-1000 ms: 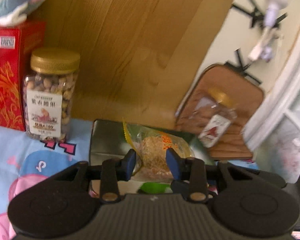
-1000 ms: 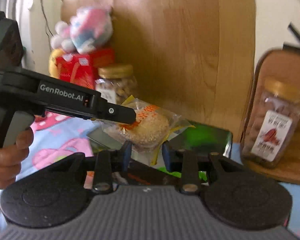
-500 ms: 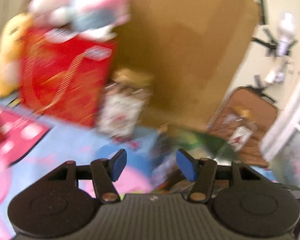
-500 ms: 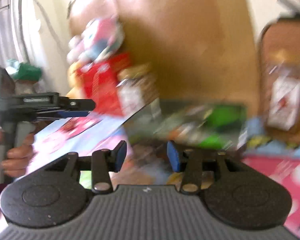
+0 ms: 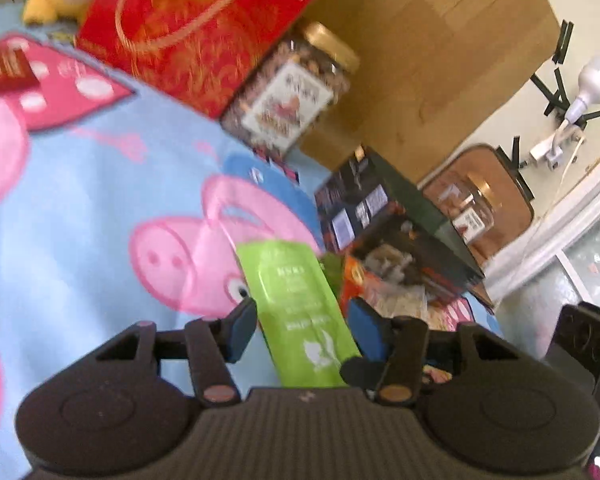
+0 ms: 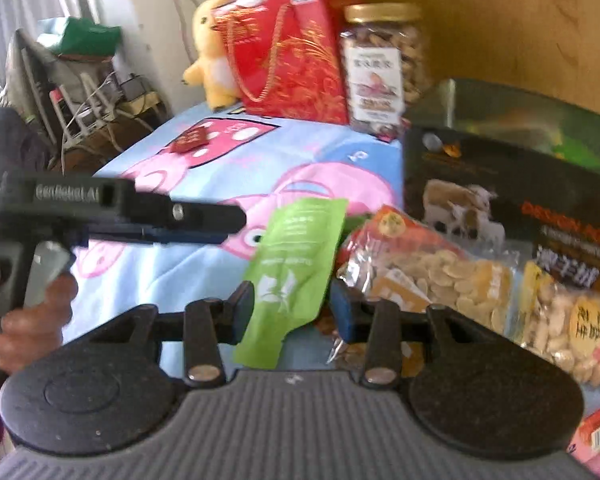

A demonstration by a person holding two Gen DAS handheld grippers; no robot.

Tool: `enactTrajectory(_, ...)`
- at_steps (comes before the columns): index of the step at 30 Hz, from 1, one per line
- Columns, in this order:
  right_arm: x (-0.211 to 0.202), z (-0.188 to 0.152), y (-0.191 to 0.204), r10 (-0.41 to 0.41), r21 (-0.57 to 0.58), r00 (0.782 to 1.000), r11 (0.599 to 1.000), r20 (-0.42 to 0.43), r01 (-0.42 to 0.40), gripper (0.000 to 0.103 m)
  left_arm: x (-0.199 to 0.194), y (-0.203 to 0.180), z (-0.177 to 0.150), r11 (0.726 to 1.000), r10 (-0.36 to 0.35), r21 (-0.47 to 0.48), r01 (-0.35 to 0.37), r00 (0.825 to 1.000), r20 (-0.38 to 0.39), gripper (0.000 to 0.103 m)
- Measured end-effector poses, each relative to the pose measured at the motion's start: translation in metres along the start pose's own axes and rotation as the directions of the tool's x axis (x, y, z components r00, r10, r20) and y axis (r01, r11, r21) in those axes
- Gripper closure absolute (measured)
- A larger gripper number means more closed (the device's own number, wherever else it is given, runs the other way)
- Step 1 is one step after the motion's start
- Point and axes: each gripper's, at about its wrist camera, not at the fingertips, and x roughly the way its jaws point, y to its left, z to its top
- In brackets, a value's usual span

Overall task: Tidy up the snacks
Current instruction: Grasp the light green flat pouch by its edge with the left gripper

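The left tongs [image 5: 302, 326] have let go the sesame cake, and both tongs now stand wide over the green packet [image 6: 296, 256], probably next.

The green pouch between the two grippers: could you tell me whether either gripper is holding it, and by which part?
Neither holds it. The green pouch lies between the open jaws of the right gripper and left gripper, with gaps showing on both sides.

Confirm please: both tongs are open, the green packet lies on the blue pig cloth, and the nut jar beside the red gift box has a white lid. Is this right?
One detail is wrong: the lid of the nut jar is gold, not white, as the right wrist view shows. The rest holds: left tongs and right tongs are open, the green packet lies on the pig cloth, and the jar stands beside the red gift box.
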Motion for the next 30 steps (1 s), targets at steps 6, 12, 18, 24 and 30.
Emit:
enactTrajectory(6, 0.002, -0.007, -0.008, 0.034, 0.125, 0.999, 0.992, -0.012, -0.032, 0.059, 0.005, 0.015, -0.008, 0.996, -0.027, -0.083, 0.027, 1.000, 0.003, 0.066)
enactTrajectory(12, -0.004, -0.007, 0.005, 0.022, 0.129, 0.999, 0.991, 0.031, -0.026, 0.098, -0.006, 0.020, -0.007, 0.994, -0.020, -0.103, 0.021, 1.000, 0.016, 0.055)
enactTrajectory(18, -0.018, -0.002, 0.057, 0.043, -0.074, 0.992, 0.997, 0.118, -0.034, 0.100, -0.046, 0.023, -0.011, 0.995, -0.028, -0.091, 0.036, 0.996, 0.087, 0.047)
enactTrajectory(24, 0.015, -0.012, 0.089, 0.189, -0.135, 0.982, 0.973, -0.015, -0.189, 0.089, -0.075, 0.031, -0.013, 0.996, 0.040, -0.088, -0.029, 0.991, 0.130, 0.042)
enactTrajectory(30, 0.005, -0.020, 0.074, 0.124, -0.118, 0.992, 0.986, 0.023, -0.120, 0.062, -0.075, 0.042, -0.023, 0.992, 0.083, -0.101, -0.072, 0.990, 0.113, 0.042)
